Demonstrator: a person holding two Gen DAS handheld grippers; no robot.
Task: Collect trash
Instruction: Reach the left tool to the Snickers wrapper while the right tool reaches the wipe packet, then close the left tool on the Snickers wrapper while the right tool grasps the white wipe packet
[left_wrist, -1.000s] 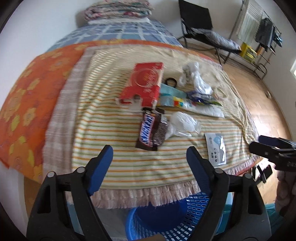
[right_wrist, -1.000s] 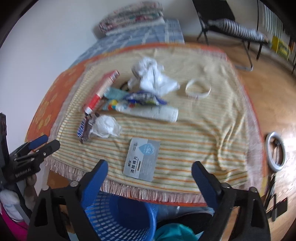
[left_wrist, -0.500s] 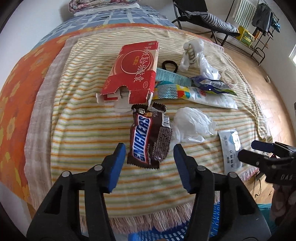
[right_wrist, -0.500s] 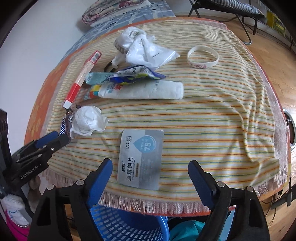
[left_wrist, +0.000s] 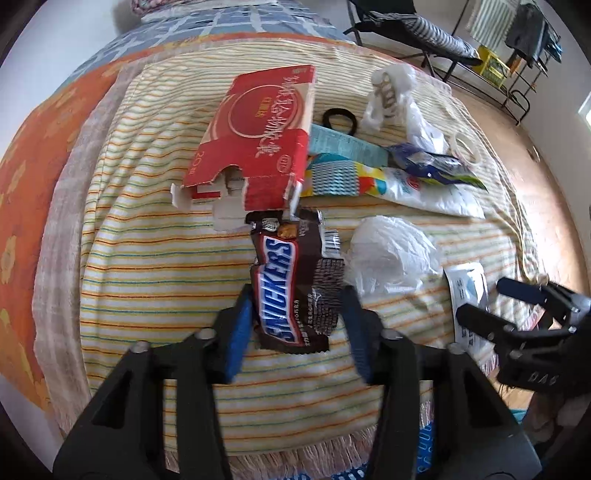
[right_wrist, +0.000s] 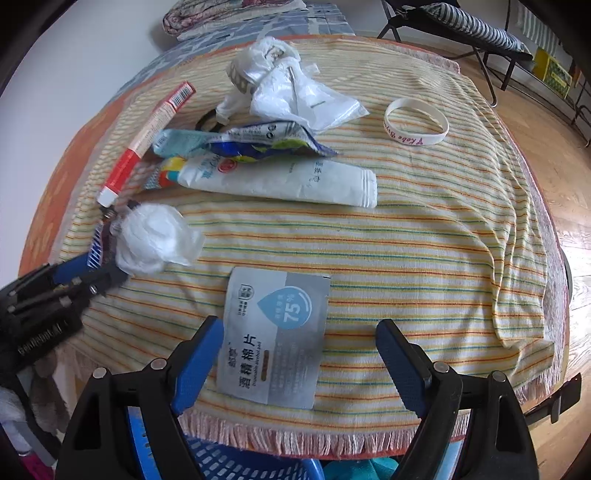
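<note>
The left tool (left_wrist: 293, 317) is closing, its blue pads either side of the near end of the Snickers wrapper (left_wrist: 291, 288), which lies flat on the striped blanket (left_wrist: 155, 266) just below the torn red carton (left_wrist: 258, 136). The right tool (right_wrist: 299, 354) hangs released and wide over the grey alcohol-wipe sachet (right_wrist: 277, 332) near the blanket's fringed edge, with the crumpled tissue (right_wrist: 155, 240) between the two and the blue basket (right_wrist: 236, 463) below
</note>
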